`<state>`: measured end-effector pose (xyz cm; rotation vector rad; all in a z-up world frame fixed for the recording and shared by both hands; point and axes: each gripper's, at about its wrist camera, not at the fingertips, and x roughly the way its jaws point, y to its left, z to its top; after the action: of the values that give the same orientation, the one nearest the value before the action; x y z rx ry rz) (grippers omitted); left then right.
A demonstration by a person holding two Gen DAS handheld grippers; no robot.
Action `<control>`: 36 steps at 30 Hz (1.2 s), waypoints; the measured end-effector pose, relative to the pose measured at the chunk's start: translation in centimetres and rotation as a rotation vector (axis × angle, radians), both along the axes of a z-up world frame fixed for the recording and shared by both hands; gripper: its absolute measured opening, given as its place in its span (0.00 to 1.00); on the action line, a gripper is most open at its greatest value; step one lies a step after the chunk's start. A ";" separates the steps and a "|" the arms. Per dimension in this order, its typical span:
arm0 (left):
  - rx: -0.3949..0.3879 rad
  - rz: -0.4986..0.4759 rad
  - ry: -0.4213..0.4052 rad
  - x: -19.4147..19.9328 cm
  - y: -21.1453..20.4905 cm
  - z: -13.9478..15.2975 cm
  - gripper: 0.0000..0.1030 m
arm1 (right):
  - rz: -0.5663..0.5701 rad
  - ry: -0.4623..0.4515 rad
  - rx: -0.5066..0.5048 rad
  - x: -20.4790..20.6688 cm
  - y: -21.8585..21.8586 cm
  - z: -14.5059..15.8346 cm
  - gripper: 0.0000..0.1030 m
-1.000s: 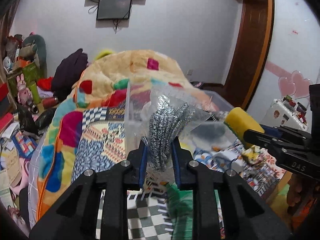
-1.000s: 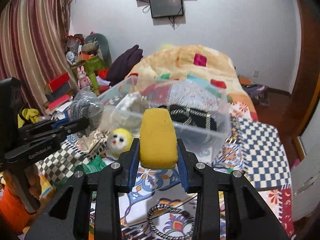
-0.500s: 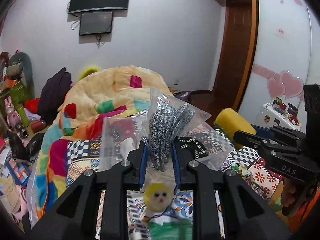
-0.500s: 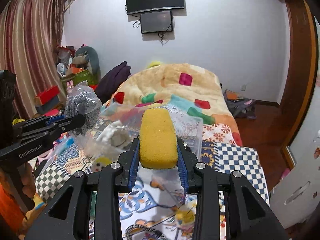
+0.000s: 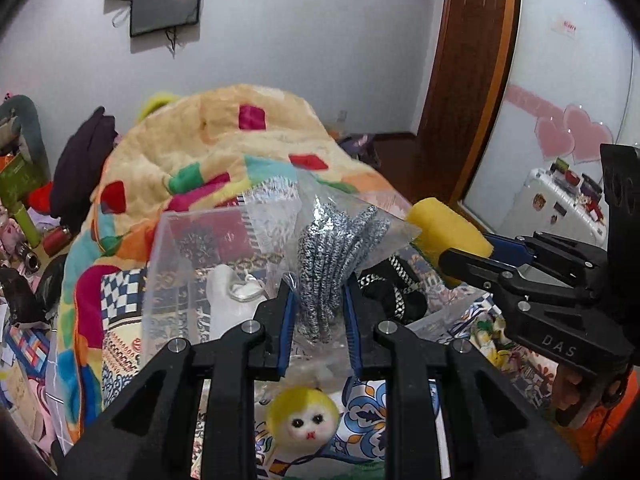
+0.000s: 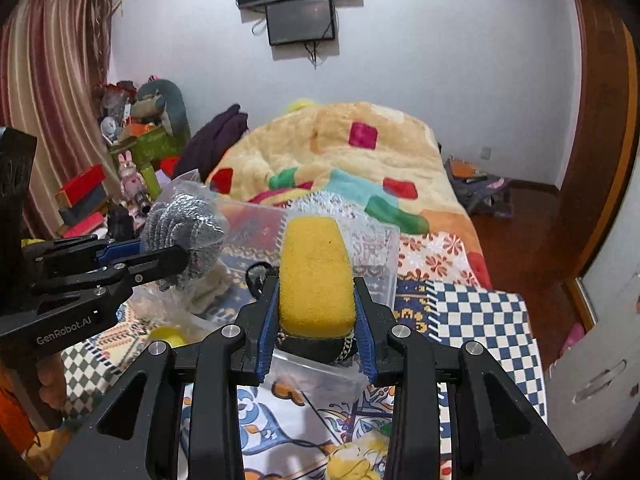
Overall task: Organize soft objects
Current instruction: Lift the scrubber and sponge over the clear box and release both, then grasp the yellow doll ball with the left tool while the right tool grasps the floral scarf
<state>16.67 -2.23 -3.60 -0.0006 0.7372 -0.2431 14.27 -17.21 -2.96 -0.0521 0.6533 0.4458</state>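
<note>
Left gripper point(image 5: 318, 294) is squeezing a bagged grey knit bundle point(image 5: 334, 256) – right gripper point(image 6: 316, 316) is clamping a yellow sponge point(image 6: 316, 276), both hovering over the clear bin point(image 5: 176, 280).

Your left gripper point(image 5: 318, 292) is covering the lower end of the bagged grey cloth point(image 5: 336, 248) | your right gripper point(image 6: 316, 312) is hiding the yellow sponge's point(image 6: 316, 276) sides and the black item under it | the clear bin's point(image 6: 372, 240) contents are blurring behind plastic | the yellow plush face point(image 5: 304, 420) is sitting partly behind your left fingers.
</note>
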 end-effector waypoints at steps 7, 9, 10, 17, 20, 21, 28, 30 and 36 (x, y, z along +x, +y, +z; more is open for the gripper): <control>0.053 -0.009 0.064 2.0 -0.6 -1.8 0.22 | -0.007 0.060 -0.037 1.3 0.4 -1.7 0.31; 0.057 -0.011 0.073 2.3 -0.7 -2.1 0.22 | -0.002 0.069 -0.050 1.6 0.6 -2.0 0.31; 0.056 -0.012 0.079 2.4 -0.7 -2.2 0.22 | -0.001 0.073 -0.061 1.8 0.7 -2.2 0.31; 0.038 0.000 0.099 2.3 -0.5 -2.6 0.22 | -0.001 0.078 -0.088 1.8 1.0 -2.4 0.32; 0.020 0.004 0.100 2.0 -0.2 -2.5 0.27 | -0.003 0.087 -0.085 1.9 0.8 -2.3 0.39; 0.016 0.005 0.096 1.9 -0.1 -2.4 0.28 | 0.004 0.089 -0.074 1.8 0.6 -2.1 0.43; -0.002 0.007 0.026 0.2 0.2 -0.5 0.43 | 0.005 0.052 -0.068 1.0 0.6 -1.2 0.51; -0.012 0.000 0.000 -0.6 0.4 0.2 0.48 | 0.007 0.030 -0.065 0.5 0.5 -0.6 0.51; -0.009 0.011 -0.057 -2.4 1.2 1.7 0.54 | 0.004 -0.019 -0.043 -0.8 -0.2 1.0 0.51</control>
<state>14.25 -1.06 -1.93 -0.0062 0.6790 -0.2352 13.42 -17.46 -1.99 -0.0983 0.6441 0.4350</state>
